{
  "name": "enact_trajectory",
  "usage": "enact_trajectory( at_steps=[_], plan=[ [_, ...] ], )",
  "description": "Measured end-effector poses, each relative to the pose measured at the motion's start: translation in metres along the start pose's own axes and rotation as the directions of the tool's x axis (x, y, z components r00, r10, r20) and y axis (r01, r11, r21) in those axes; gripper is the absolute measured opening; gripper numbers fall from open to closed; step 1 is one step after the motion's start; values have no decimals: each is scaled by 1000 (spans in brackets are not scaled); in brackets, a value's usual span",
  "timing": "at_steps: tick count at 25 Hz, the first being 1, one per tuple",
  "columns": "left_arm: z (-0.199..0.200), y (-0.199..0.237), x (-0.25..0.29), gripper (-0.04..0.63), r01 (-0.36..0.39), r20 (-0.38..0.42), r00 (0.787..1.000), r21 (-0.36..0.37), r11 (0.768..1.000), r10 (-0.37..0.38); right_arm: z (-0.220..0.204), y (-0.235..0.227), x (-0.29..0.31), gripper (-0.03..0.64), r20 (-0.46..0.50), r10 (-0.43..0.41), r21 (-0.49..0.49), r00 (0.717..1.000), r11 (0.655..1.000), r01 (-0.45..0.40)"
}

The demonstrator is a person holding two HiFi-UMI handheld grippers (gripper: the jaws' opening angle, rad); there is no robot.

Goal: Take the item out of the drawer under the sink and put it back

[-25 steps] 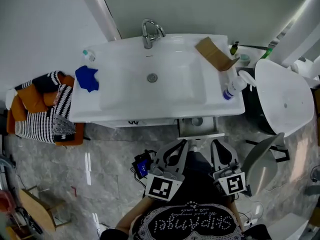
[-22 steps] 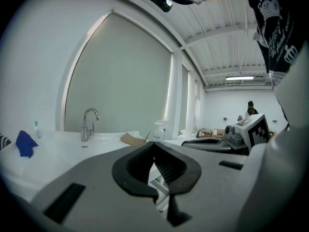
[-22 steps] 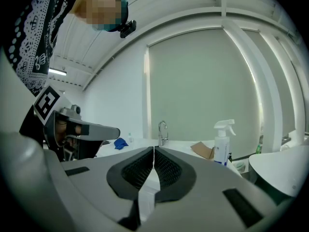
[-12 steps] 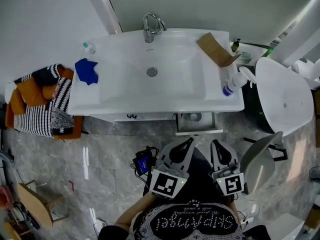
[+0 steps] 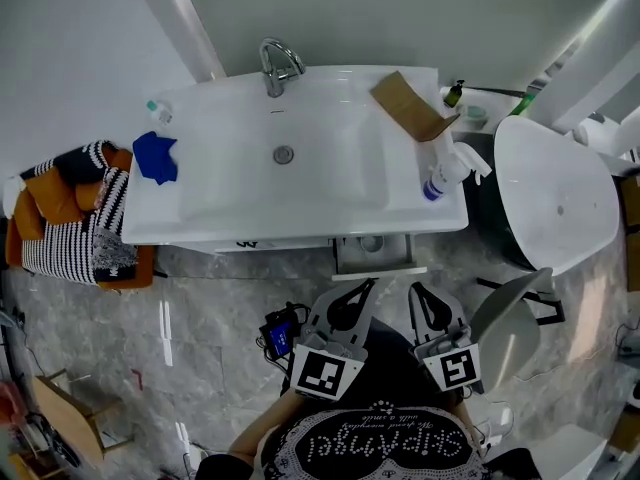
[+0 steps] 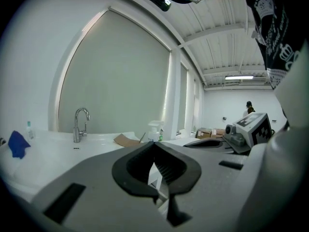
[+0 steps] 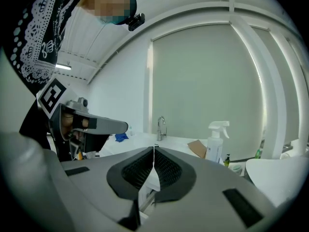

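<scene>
Under the white sink (image 5: 250,218) a small drawer (image 5: 378,270) stands pulled out, with a round greyish item (image 5: 372,243) lying in it. In the head view both grippers hover just in front of the drawer, apart from it. My left gripper (image 5: 364,286) points at the drawer front; its jaws are shut and hold nothing (image 6: 154,143). My right gripper (image 5: 416,289) sits slightly right of the drawer, also shut and holding nothing (image 7: 154,148). From the gripper views the drawer is mostly hidden behind the jaws.
On the sink top are a faucet (image 5: 276,64), a blue cloth (image 5: 155,156), a cardboard piece (image 5: 410,106) and a spray bottle (image 5: 444,172). A white chair (image 5: 550,198) stands at the right, striped fabric on an orange stool (image 5: 70,223) at the left. A small device (image 5: 279,334) lies on the floor.
The sink and drawer have slid left in the head view. Both grippers stay shut and now sit a little further right relative to the drawer. The drawer stands as far out as before.
</scene>
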State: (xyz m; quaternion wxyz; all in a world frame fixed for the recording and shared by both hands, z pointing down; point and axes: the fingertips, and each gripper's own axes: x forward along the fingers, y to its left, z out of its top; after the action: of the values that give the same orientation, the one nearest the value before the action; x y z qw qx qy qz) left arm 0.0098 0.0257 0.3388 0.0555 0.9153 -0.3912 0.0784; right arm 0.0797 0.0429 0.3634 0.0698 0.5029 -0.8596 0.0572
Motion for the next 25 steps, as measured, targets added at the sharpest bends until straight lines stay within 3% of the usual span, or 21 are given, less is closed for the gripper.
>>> enact_trajectory(
  at_steps=[2,6,9,11,17,25],
  plan=[
    [7,2,5,5,-20,0,1000,30,999,20,1,-10,2,20,-12,2,-23,1000,1000,-2],
    [11,7,13,5,-70,-2,998,16,997,70,-10,-24,11,20,-59,30,-127,998,991,-37],
    [6,7,16,5,-99,-20,995,7,995,99,-30,-27,17,21,-165,68,-297,984,948,-115],
    [3,6,16,5,-116,-26,993,10,993,116,-45,-29,18,21,-229,84,-358,970,919,-164],
    [-3,10,18,5,-182,-10,983,-3,983,182,-72,-36,25,21,-279,112,-374,954,902,-215],
    [-5,10,24,5,-195,-18,981,-16,981,194,-107,-38,36,54,-385,133,-414,913,860,-299]
  ],
)
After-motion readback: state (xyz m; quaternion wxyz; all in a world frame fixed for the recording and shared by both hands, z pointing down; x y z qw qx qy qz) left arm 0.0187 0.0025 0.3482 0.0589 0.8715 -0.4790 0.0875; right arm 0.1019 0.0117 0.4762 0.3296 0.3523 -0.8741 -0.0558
